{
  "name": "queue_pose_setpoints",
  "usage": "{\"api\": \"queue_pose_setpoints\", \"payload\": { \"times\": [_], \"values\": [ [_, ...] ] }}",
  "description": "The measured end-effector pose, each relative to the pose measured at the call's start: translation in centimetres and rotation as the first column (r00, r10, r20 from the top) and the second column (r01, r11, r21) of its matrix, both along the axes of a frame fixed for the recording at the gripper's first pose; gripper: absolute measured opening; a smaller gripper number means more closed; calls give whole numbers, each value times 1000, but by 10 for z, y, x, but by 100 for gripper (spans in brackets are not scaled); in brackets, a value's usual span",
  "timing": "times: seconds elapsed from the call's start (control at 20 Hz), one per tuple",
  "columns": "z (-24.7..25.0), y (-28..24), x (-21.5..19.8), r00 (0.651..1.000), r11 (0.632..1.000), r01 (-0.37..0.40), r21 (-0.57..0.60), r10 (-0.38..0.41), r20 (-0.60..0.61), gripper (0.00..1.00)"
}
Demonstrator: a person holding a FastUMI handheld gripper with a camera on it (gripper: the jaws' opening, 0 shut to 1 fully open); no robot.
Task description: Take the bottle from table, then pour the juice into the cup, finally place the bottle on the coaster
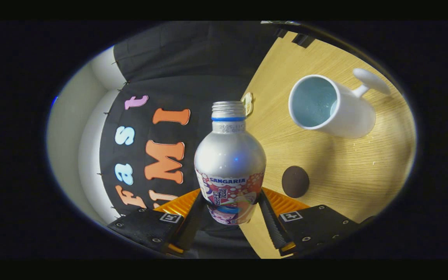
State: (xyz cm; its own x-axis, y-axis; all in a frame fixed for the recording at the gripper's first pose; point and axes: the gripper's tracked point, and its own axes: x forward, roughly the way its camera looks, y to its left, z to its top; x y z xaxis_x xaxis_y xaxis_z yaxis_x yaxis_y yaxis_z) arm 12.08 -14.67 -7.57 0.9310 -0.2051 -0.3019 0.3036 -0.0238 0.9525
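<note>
A silver bottle (230, 163) with a colourful label and an uncapped threaded neck is held between my two fingers, lifted off the wooden table (348, 167). My gripper (230, 216) is shut on its lower body. The whole view is rolled, so the table stands steeply to the bottle's right. A white cup (331, 107) with a handle sits on the table beyond and to the right of the bottle's neck, its pale inside facing me. A small dark round coaster (295, 181) lies on the table just right of the bottle's body, nearer to the fingers than the cup.
The booth's black cloth wall (177, 77) hangs behind the bottle to the left, with a pale wall (68, 140) beyond it. The table's edge runs diagonally just behind the bottle. A small yellowish object (248, 102) sits at that edge near the bottle's neck.
</note>
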Motion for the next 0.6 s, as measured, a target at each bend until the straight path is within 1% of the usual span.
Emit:
{"api": "queue_pose_setpoints", "payload": {
  "times": [0.35,0.6],
  "values": [
    [2,-8,4,999,995,37,94,-39,12,76],
    [1,-16,-1,997,987,70,143,-72,10,77]
  ]
}}
